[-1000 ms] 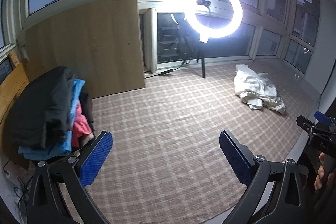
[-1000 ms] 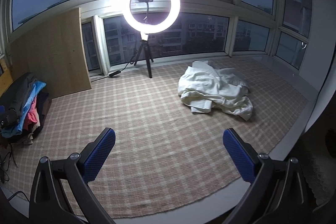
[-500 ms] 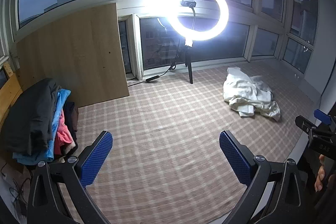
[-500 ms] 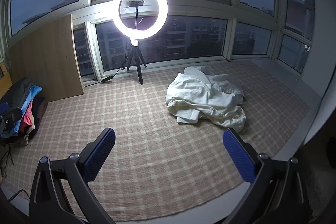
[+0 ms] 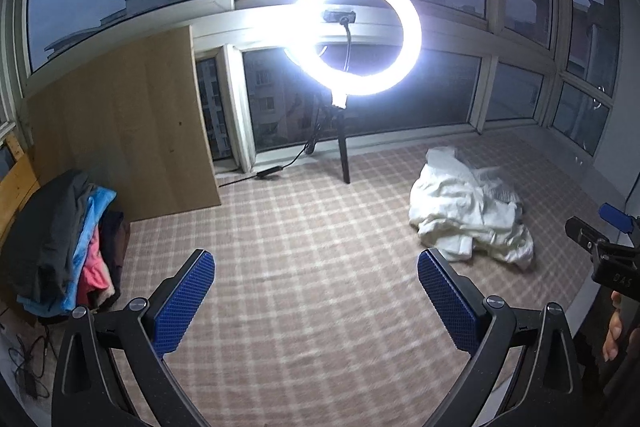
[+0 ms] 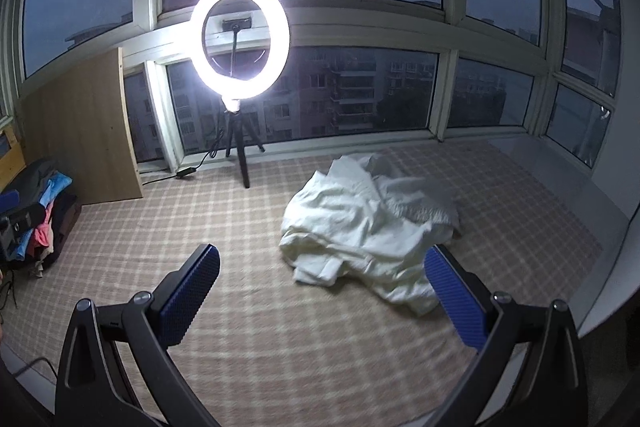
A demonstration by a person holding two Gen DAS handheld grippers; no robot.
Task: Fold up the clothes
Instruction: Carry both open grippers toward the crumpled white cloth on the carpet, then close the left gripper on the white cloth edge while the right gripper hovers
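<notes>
We stand at the near edge of a checked woven mat (image 6: pixel 256 339) that covers the floor of a glazed bay, dusk outside. Nearest to us, the left gripper (image 5: pixel 316 301) hangs above bare mat with its blue-padded fingers spread wide and nothing between them; the right gripper (image 6: pixel 320 297) is likewise released and empty. The task's thing, a crumpled white garment (image 6: pixel 360 227), lies on the mat ahead and to the right of both tools, touching neither. In the right wrist view its near edge sits just beyond the right-hand finger, so we judge the right gripper the nearer; in the left wrist view the same heap (image 5: pixel 464 219) lies farther off to the right. The heap runs roughly from far-left to near-right, though its folds leave the true long axis uncertain. Collar, sleeves and hem cannot be told apart, and part of the cloth is blurred. At the far left a pile of dark, blue and pink clothes (image 5: pixel 60 247) rests beside a wooden board (image 5: pixel 120 131) leaning at the window. Farthest, a lit ring light (image 6: pixel 240 39) on a tripod stands before the glass; its glare washes out the frame behind it.
</notes>
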